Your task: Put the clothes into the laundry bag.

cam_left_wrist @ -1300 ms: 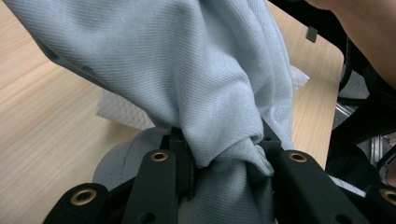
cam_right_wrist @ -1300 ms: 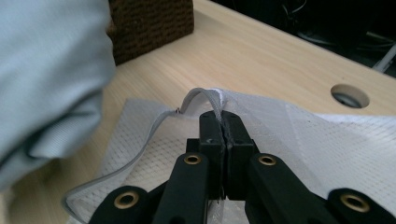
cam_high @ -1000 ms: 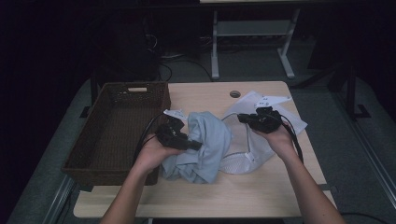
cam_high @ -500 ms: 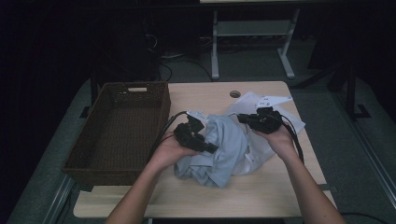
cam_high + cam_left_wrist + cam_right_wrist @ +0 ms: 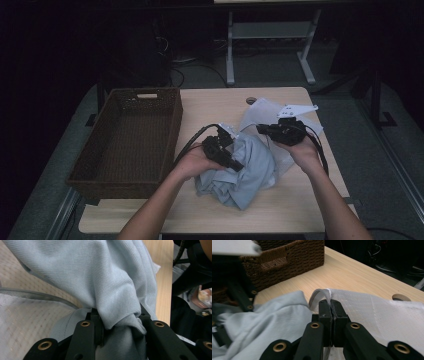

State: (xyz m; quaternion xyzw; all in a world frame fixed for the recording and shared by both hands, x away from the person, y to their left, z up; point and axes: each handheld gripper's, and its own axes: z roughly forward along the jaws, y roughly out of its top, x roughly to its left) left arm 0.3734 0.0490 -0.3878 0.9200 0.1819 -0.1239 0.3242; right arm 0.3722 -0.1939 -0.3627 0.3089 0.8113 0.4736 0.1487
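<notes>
A light blue garment [image 5: 247, 176] lies bunched at the middle of the table, partly on a white mesh bag [image 5: 261, 111]. My left gripper [image 5: 234, 164] is shut on a thick fold of the garment [image 5: 100, 277], which bulges between its jaws [image 5: 120, 323]; the mesh bag [image 5: 22, 317] shows just behind. My right gripper [image 5: 261, 129] is held above the table to the right, pointing left. Its jaws [image 5: 332, 308] are pressed together on the rim of the mesh bag [image 5: 377, 315], holding it raised. The blue garment [image 5: 274, 320] sits right below and left of that rim.
A dark wicker basket [image 5: 176, 120] stands on the left part of the wooden table [image 5: 215, 107], its near corner [image 5: 287, 260] close to the cloth. A round cable hole [image 5: 251, 100] lies at the table's far edge. Black cables trail from both grippers.
My left hand has carried the blue garment to the right and slightly down, towards the right gripper and the bag's rim. The right hand has stayed where it was.
</notes>
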